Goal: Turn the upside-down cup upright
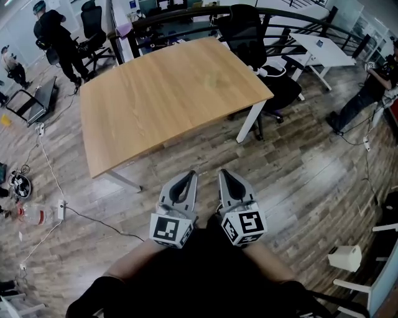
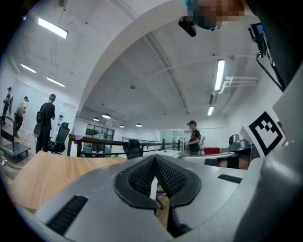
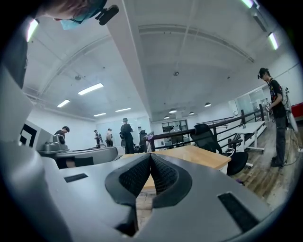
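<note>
A small pale, see-through cup-like shape [image 1: 214,79] stands on the far right part of the wooden table [image 1: 155,105]; it is too faint to tell which way up it is. My left gripper [image 1: 189,175] and right gripper [image 1: 224,173] are side by side over the floor, short of the table's near edge, both pointing toward it. Both are shut with nothing between the pads. In the left gripper view the closed tips [image 2: 155,159] face the table top [image 2: 52,170]. The right gripper view has its closed tips [image 3: 150,155] before the table [image 3: 201,155].
A black office chair [image 1: 264,56] stands at the table's far right corner, with a white desk [image 1: 323,49] and a dark railing [image 1: 186,15] behind. People stand at the far left [image 1: 59,40] and right [image 1: 367,93]. Cables [image 1: 46,168] and a white stool [image 1: 345,258] are on the wood floor.
</note>
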The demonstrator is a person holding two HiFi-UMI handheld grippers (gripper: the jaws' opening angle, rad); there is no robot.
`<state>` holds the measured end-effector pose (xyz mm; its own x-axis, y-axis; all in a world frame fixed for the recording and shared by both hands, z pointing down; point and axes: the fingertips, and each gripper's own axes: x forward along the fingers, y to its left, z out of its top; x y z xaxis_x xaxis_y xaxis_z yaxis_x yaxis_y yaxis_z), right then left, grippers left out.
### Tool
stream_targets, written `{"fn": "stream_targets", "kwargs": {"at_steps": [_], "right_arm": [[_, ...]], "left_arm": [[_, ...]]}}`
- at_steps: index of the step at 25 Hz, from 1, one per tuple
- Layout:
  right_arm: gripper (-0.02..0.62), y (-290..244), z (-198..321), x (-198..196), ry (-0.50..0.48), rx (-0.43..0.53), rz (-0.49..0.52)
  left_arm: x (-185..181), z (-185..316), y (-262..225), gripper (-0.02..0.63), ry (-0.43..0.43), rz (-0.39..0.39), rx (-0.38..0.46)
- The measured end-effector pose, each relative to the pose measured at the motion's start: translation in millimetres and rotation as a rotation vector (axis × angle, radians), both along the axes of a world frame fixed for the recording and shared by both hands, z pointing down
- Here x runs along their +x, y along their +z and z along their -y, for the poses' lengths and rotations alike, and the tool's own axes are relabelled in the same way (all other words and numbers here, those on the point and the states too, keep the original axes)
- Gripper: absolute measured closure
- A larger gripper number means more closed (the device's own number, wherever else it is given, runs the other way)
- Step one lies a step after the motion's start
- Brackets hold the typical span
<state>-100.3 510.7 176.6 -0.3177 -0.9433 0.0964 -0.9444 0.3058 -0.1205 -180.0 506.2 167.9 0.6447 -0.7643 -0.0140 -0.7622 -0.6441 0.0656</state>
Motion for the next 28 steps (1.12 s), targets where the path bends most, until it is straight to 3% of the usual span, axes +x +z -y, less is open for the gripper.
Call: {"fn": "stream_targets", "kwargs": {"at_steps": [8,22,28], "right_arm": [[0.581,18.4,83.6,17.1,-0.008,-0.031,0.032],[0.581,19.6,316.6,127.5,-0.092,-0.015,0.022],[0.581,34.9,373.6,152.6,-0.108,-0.049,0.013]], "left_arm": [[6.5,84.6,9.1,0.598,-0.056,0.015,-0.023],[118.8,310.5,27.3,0.598,-0.137,0.028,-0.051],[132.8,366.0,38.3,0.598,-0.18,0.049,-0.061]]}}
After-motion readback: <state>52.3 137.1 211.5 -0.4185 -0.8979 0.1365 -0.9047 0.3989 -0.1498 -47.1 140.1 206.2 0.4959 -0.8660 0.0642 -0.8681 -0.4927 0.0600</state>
